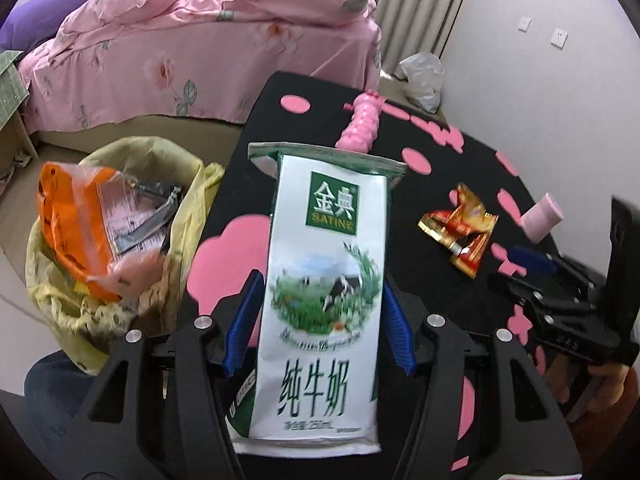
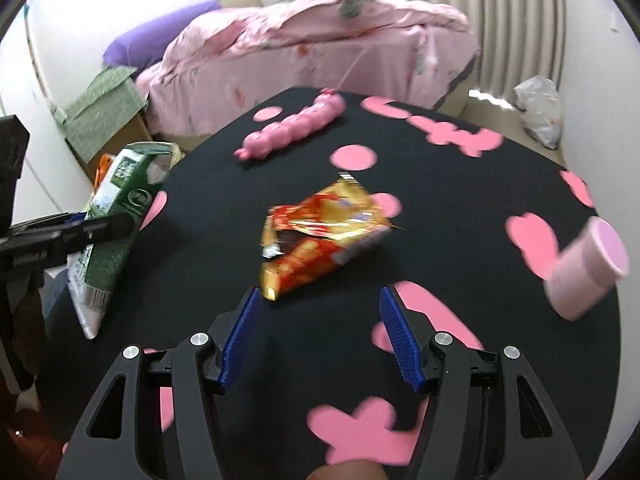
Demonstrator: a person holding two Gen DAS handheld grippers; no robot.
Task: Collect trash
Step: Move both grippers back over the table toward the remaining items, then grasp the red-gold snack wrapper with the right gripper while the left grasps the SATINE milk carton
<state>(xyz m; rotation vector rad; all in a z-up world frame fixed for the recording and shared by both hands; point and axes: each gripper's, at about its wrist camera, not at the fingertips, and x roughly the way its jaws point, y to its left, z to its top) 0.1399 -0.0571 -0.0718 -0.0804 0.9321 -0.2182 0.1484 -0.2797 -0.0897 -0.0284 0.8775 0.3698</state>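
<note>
While an orange bag (image 1: pixel 76 224) already lies in the lined bin (image 1: pixel 120 248), the left gripper (image 1: pixel 318 316) is clamped on the milk carton (image 1: pixel 324 300) near the table (image 1: pixel 460 184) edge beside it. Left on the table is a gold wrapper (image 2: pixel 320 232), just ahead of the right gripper (image 2: pixel 320 336), whose jaws stand apart and empty.

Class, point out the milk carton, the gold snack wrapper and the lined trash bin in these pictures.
milk carton (image 1: pixel 324 280), left wrist view, on its printed front.
gold snack wrapper (image 2: pixel 320 232), right wrist view, on its crumpled middle.
trash bin (image 1: pixel 192 208), left wrist view, on its yellow liner's rim.
</note>
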